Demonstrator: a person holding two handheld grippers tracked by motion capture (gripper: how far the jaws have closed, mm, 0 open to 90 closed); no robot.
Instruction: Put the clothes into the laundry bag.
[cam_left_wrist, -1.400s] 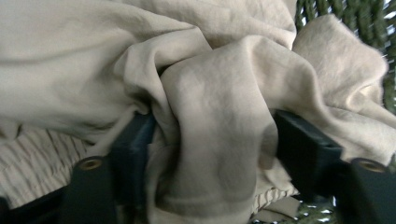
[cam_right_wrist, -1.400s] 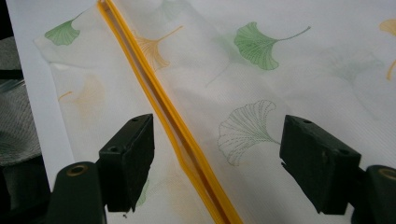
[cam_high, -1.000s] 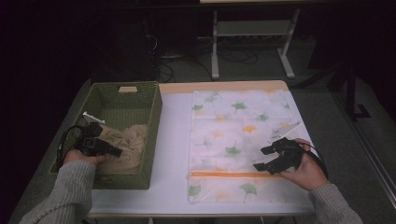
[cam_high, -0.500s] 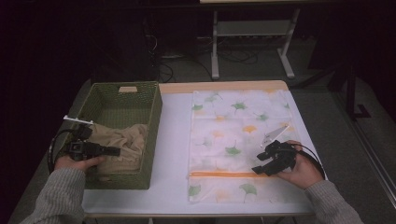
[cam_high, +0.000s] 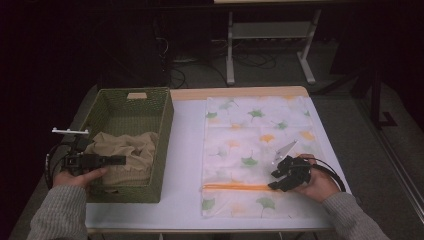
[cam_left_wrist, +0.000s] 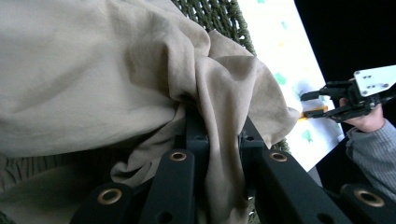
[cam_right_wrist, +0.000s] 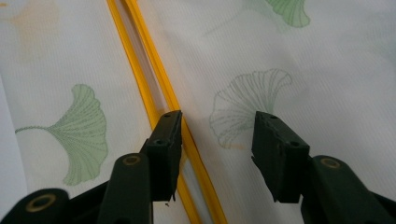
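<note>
Jaws on my left gripper (cam_left_wrist: 219, 154) are pinched tight on the tan cloth (cam_left_wrist: 116, 74), which bunches up just past them and sits down in the green basket (cam_high: 162, 130). On my right gripper (cam_right_wrist: 217, 140) the jaws stand wide apart with nothing between them, low over the leaf-print bag (cam_high: 255, 135). Its orange zipper (cam_right_wrist: 159, 93) runs right under the left jaw. I think my job is to put the cloth into the bag. So far only the grab looks done. The cloth has not left the basket, and I cannot tell if the bag is unzipped. Lifting, opening and stuffing are all left.
</note>
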